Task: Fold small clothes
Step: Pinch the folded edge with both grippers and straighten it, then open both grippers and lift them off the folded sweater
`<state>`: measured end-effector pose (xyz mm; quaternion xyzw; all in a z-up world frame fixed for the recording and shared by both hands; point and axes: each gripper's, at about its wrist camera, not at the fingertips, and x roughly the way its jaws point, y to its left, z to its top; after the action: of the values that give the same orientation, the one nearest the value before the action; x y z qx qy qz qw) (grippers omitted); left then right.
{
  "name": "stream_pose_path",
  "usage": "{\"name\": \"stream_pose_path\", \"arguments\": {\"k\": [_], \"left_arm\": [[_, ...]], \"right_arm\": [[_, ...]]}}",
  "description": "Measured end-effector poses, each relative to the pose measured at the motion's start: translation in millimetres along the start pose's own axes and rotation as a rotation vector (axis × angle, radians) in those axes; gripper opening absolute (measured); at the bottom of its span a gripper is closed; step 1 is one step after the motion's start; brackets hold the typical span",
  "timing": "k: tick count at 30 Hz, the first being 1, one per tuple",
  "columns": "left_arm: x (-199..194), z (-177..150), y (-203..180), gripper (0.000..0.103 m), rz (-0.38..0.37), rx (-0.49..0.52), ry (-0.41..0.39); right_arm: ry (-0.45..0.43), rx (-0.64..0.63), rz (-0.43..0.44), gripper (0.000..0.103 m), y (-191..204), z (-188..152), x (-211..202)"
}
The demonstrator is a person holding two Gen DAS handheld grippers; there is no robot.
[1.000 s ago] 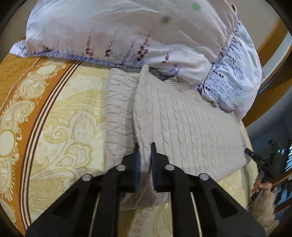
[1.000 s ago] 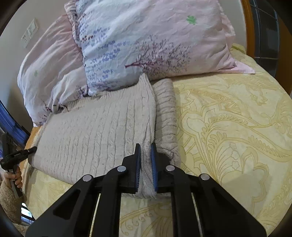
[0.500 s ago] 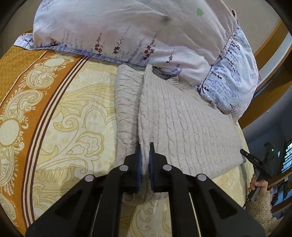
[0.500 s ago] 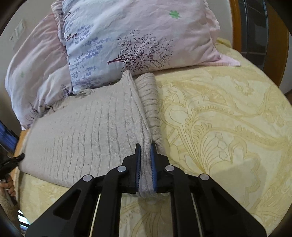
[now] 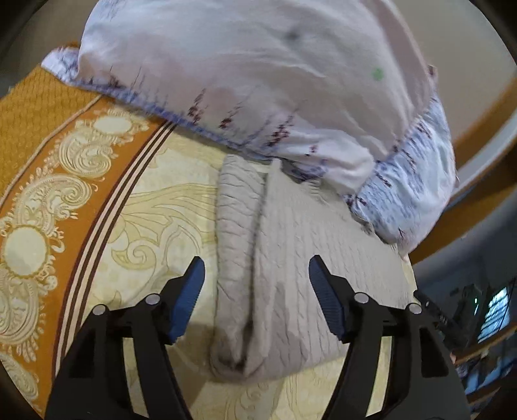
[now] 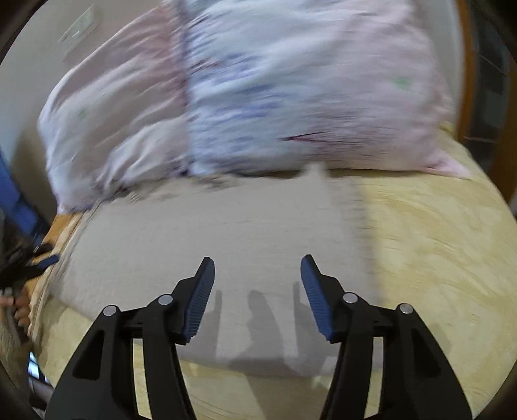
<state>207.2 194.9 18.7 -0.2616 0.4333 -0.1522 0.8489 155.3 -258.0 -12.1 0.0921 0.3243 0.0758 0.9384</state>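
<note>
A: Start with the biggest thing. What are you over?

B: The bed. Its yellow patterned bedspread [image 5: 155,219] fills most of what I see, with an orange border on the left of my left view. 2 floral pillows [image 5: 258,80] lean at the head, against a plain wall with a wooden frame edge beside it. My right view is blurred.

A: And the garment?

B: The beige knit sweater [image 5: 290,258] lies flat on the bedspread, its far end touching the pillows. In my left view 1 side is turned in along its length, leaving a raised ridge down the fold.

A: Your jaws?

B: My left gripper [image 5: 257,278] has just been opening and its jaws now stand spread on either side of that ridge, pads clear of the knit. My right gripper [image 6: 257,274] has just been opening too; it is spread above the sweater and holds nothing.

A: So the step?

B: Letting go after a fold, I judge. To do it well I would lift straight off so no pad snags the knit and drags the ridge open, then check that the edges run parallel before the next fold.

A: Anything smaller?

B: A wall switch plate [image 6: 79,30] on the upper left of my right view.
</note>
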Motion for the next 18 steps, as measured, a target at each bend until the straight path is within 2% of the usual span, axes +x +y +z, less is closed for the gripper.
{"name": "stream_pose_path", "arguments": {"k": [6, 9, 12, 15, 18], "left_arm": [[24, 9, 9, 0.071, -0.018, -0.083, 0.045], [29, 14, 9, 0.074, -0.032, -0.105, 0.036], [35, 18, 8, 0.074, -0.048, -0.115, 0.035], [41, 20, 5, 0.074, -0.070, -0.121, 0.037], [46, 22, 0, 0.074, -0.059, -0.122, 0.028]], "right_arm": [[0.066, -0.090, 0.037, 0.058, 52, 4, 40], [0.090, -0.126, 0.006, 0.061, 67, 3, 54], [0.100, -0.161, -0.017, 0.066, 72, -1, 59], [0.101, -0.164, -0.002, 0.067, 70, -2, 58], [0.097, -0.171, 0.002, 0.067, 69, -3, 57]]}}
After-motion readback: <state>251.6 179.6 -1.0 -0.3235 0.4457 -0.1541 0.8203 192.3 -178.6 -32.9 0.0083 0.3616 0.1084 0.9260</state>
